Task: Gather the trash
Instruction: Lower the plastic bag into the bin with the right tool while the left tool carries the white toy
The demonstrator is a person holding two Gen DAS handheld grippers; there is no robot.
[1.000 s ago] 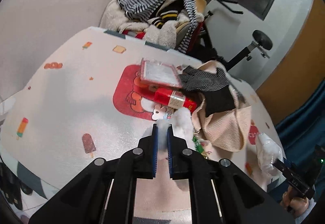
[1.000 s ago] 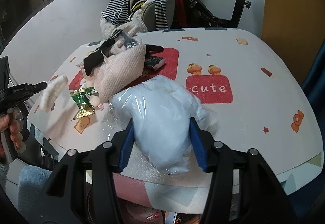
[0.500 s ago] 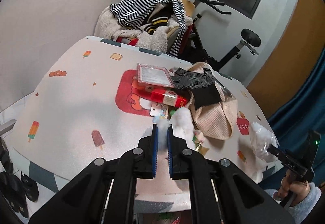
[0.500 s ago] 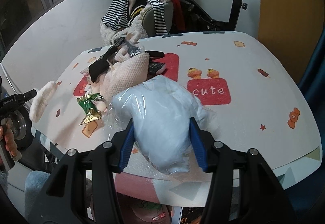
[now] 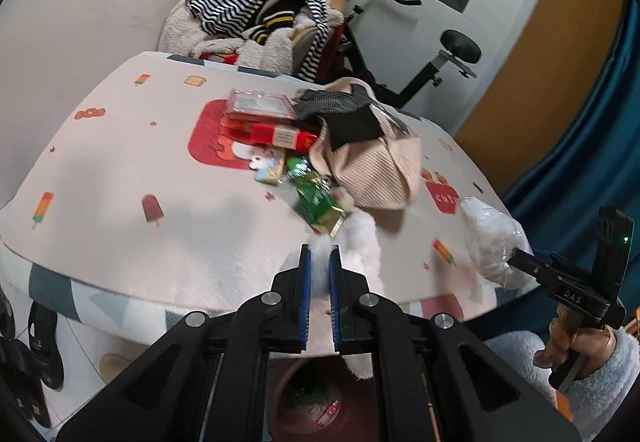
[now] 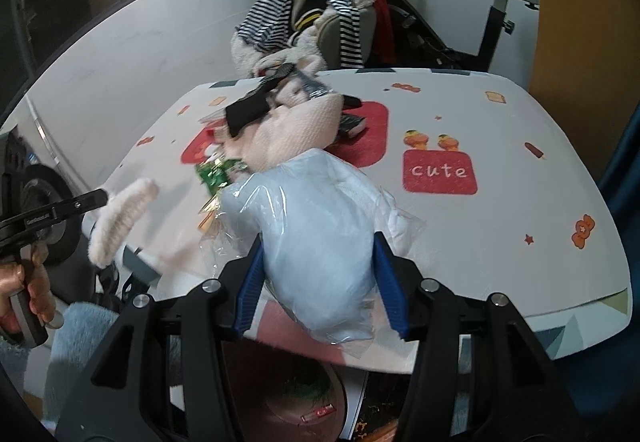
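Observation:
My left gripper is shut on a white fluffy strip, which the right wrist view shows hanging past the table's near edge. My right gripper is shut on a bulging clear plastic bag of pale stuff, seen from the side in the left wrist view. Both are held over the table's near edge. Below them stands a pink bin with green and red scraps inside. A green foil wrapper lies on the table.
On the patterned table lie a red box, a flat pink packet, a beige knit cloth and a black cloth. A chair heaped with striped clothes and an exercise bike stand behind. Slippers lie on the floor.
Both grippers have drawn back toward the table's near edge with their loads. The pink bin below has come into view. The green wrapper now shows in the left wrist view.

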